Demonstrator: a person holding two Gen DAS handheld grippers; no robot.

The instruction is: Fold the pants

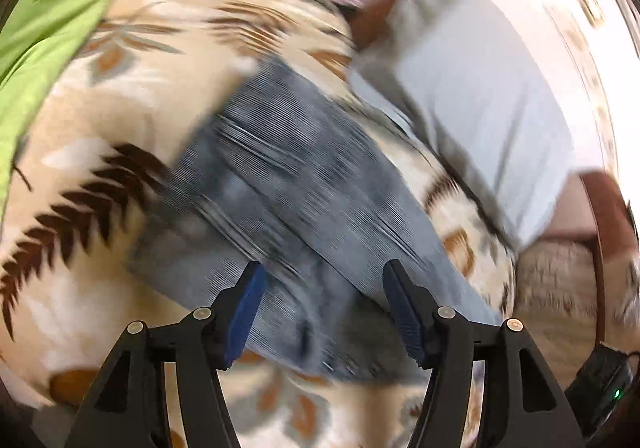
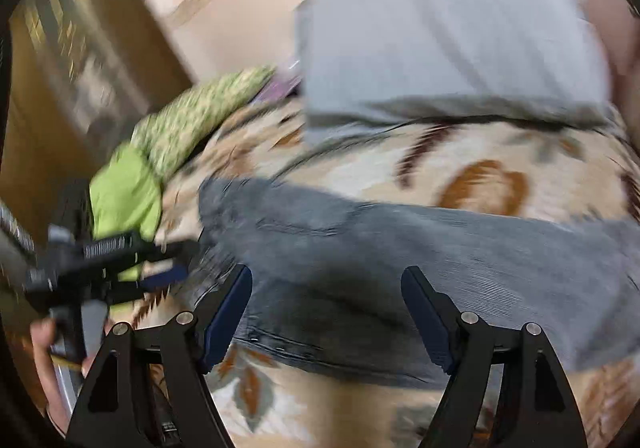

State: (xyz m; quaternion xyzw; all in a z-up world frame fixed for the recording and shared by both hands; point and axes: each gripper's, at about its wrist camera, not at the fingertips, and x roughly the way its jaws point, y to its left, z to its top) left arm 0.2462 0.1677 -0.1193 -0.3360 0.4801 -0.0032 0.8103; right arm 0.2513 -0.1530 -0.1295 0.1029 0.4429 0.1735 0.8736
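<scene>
Pants [image 1: 288, 184]: lying flat across the leaf-print blanket [image 1: 100, 96]
Left gripper [image 1: 322, 276]: hanging spread, pinching nothing
Right gripper [image 2: 326, 280]: hanging spread above them

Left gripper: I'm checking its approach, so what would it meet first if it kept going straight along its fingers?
Probably the grey pants, lying directly ahead of the open left gripper on the patterned blanket; blur leaves depth uncertain.

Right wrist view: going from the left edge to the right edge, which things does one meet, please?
Left gripper → green cloth → grey pants on the leaf-patterned blanket, with the right gripper open above them. The grey pillow lies behind, so I leave it out.
</scene>
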